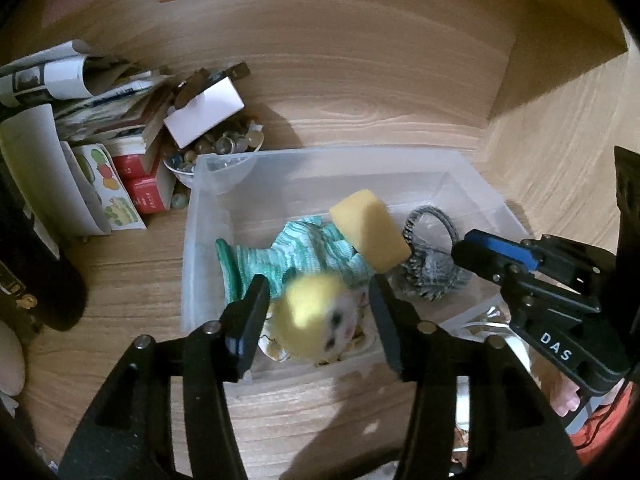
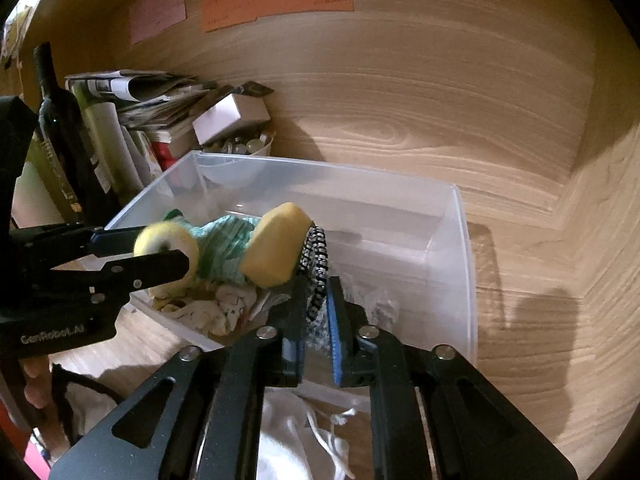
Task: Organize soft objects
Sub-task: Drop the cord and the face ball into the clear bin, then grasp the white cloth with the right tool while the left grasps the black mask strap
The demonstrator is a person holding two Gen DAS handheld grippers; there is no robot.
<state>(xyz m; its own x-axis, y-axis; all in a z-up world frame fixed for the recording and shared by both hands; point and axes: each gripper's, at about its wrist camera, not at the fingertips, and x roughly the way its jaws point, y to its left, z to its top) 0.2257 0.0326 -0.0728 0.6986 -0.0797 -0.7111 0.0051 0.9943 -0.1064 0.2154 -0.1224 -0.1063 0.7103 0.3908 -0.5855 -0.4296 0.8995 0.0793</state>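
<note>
A clear plastic bin (image 1: 192, 240) (image 2: 464, 240) sits on the wooden desk. In it lie a teal knit cloth (image 1: 280, 256) (image 2: 224, 240), a yellow sponge (image 1: 370, 230) (image 2: 276, 246) and a patterned white cloth (image 2: 208, 312). My left gripper (image 1: 320, 300) (image 2: 160, 246) is open over the bin's near end, with a blurred yellow plush toy (image 1: 316, 320) (image 2: 166, 246) between its fingers. My right gripper (image 2: 316, 296) (image 1: 460, 248) is shut on a black-and-white scrunchie (image 2: 316, 264) (image 1: 432, 256) inside the bin.
Books and papers (image 1: 100, 128) (image 2: 152, 100), a white box (image 1: 206, 112) and a bowl of marbles (image 1: 216, 152) stand at the back left. A dark bottle (image 2: 64, 132) stands left. A white drawstring bag (image 2: 296, 440) lies before the bin. Wooden walls close the back and right.
</note>
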